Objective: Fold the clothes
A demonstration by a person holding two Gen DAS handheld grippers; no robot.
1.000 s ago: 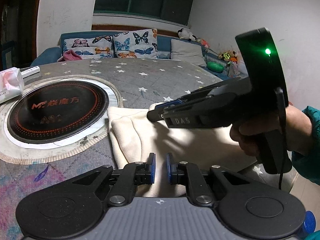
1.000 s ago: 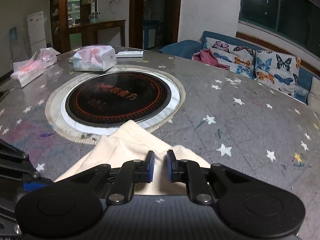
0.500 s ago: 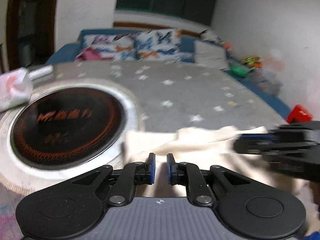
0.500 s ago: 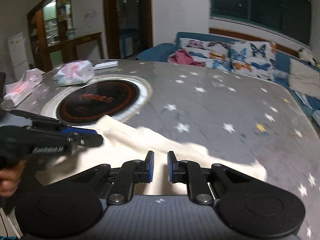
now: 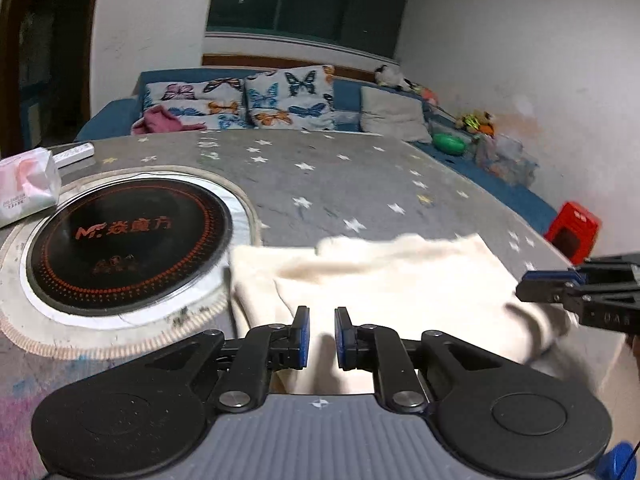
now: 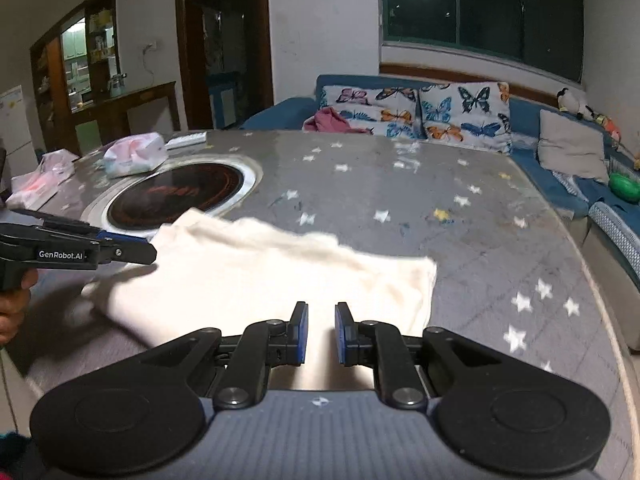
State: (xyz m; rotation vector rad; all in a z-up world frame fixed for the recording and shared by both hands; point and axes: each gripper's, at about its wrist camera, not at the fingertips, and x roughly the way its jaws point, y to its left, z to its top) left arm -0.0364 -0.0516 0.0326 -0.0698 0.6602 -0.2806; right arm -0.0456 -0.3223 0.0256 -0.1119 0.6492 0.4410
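A cream-coloured garment (image 5: pixel 384 280) lies folded on the grey star-patterned table (image 5: pixel 340 176), beside the round black cooktop (image 5: pixel 124 236). My left gripper (image 5: pixel 321 338) hovers over its near edge, jaws a small gap apart with nothing between them. My right gripper (image 6: pixel 321 334) hovers over the garment (image 6: pixel 260 272) at its right part, jaws likewise slightly apart and empty. The right gripper shows at the right edge of the left wrist view (image 5: pixel 560 284); the left gripper shows at the left of the right wrist view (image 6: pixel 132 252), near the cloth's left edge.
A tissue pack (image 5: pixel 26 184) and a white remote (image 5: pixel 74 154) lie left of the cooktop. More tissue packs (image 6: pixel 134 154) sit at the far left. A blue sofa with butterfly cushions (image 6: pixel 420 114) stands behind the table. A red stool (image 5: pixel 572 230) stands at the right.
The two grippers have moved apart: the right one swung off to the right end of the garment and the left to its left part. The cloth now lies spread wider.
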